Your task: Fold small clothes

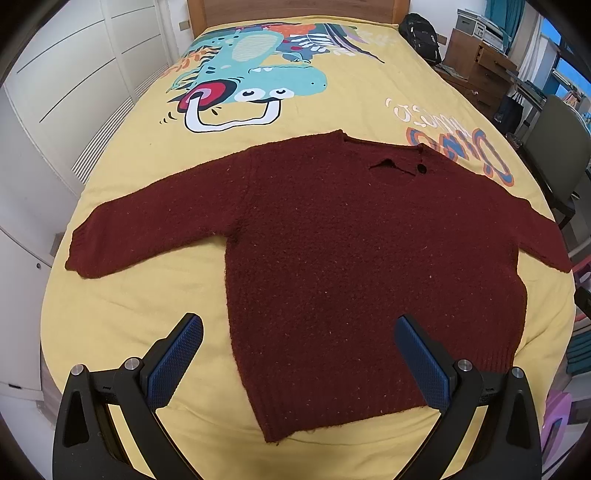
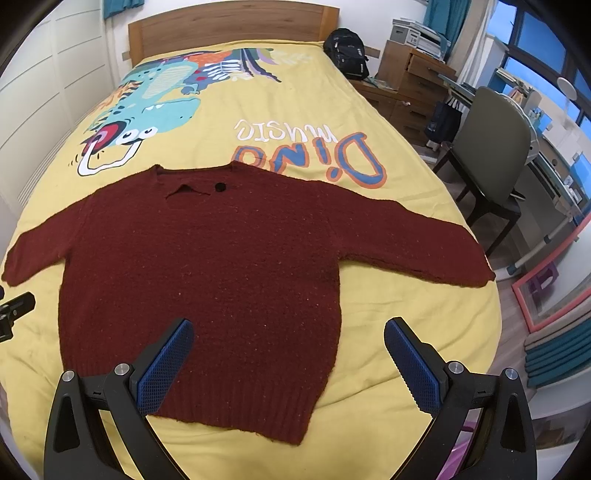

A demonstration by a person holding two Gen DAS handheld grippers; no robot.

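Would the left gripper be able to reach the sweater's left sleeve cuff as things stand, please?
Probably yes. The left gripper is open above the hem, and the sleeve cuff lies flat on the yellow bedspread with nothing between them.

1. yellow bedspread (image 2: 369,350) with teal dinosaur print (image 2: 155,107) and "dino music" lettering (image 2: 314,155)
2. wooden headboard (image 2: 229,29) at far end
3. black backpack (image 2: 349,51) beside bed's far right corner
4. wooden drawer unit (image 2: 410,85), printer (image 2: 417,35) on top
5. grey-green chair (image 2: 491,147) right of bed
6. white wardrobe doors (image 1: 74,74) on left
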